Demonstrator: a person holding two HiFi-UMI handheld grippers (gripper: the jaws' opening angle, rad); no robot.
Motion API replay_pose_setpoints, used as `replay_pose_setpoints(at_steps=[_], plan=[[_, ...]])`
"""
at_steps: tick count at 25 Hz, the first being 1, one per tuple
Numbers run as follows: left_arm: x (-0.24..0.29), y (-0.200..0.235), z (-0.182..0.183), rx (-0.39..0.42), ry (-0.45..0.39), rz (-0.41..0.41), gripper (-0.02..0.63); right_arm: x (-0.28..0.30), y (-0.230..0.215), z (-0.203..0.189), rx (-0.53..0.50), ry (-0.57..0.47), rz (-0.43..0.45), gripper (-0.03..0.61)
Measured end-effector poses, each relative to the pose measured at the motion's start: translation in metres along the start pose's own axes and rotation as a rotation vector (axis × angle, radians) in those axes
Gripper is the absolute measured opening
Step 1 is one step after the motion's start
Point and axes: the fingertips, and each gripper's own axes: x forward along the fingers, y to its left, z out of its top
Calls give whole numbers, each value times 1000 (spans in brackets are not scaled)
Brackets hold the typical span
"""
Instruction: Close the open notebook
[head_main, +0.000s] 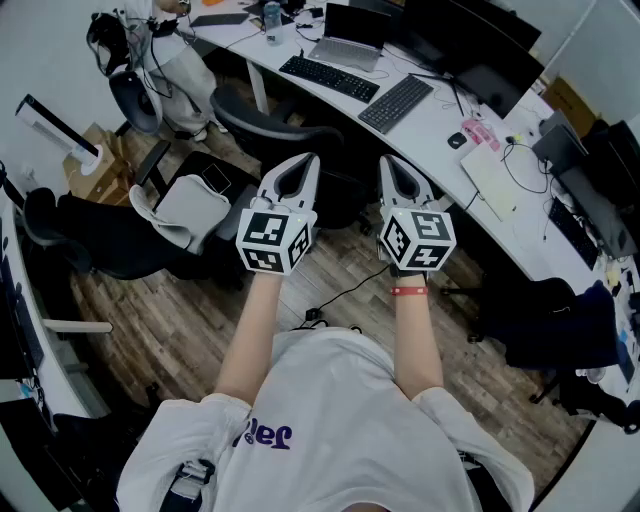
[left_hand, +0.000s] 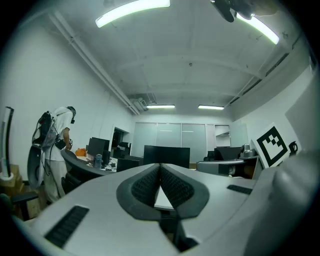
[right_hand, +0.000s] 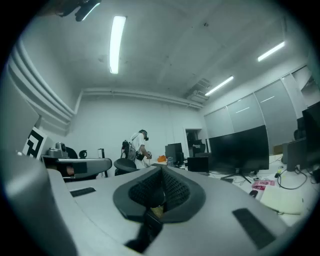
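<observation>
**Operator:** Jaw state, left gripper?

**Guide:** You hold the left gripper (head_main: 308, 162) (left_hand: 160, 166) level above the wood floor (head_main: 170, 330). Its jaws are pressed together at the tips, with nothing between them.

**Operator:** And the right gripper?

**Guide:** You hold the right gripper (head_main: 390, 164) (right_hand: 161, 169) level beside the left one, near it but not touching. Its jaws are also pressed together and pinch nothing.

**Operator:** Location of the notebook?

**Guide:** The notebook (head_main: 488, 178) (right_hand: 286, 199) is a white slab on the curved white desk (head_main: 440, 110). It lies ahead of you and to your right, beyond the two keyboards (head_main: 395, 103), and well apart from both grippers. You cannot tell from these views whether its pages lie open. A black office chair (head_main: 270, 125) stands between you and the desk.
</observation>
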Motion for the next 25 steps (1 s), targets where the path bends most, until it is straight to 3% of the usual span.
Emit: replay_pose_setpoints(at_steps=[4, 8, 13, 18, 25], plan=[[10, -4, -4, 15, 30, -48, 19, 0, -11, -3, 21, -3, -58, 14], [26, -30, -11, 1, 44, -166, 19, -12, -29, -8, 15, 4, -147, 15], [46, -71, -25, -17, 61, -335, 19, -53, -64, -15, 18, 10, -328, 15], [51, -126, -41, -47, 51, -526, 20, -117, -99, -35, 84, 11, -533, 15], [70, -200, -63, -26, 107, -678, 18, -189, -137, -46, 131, -7, -702, 14]])
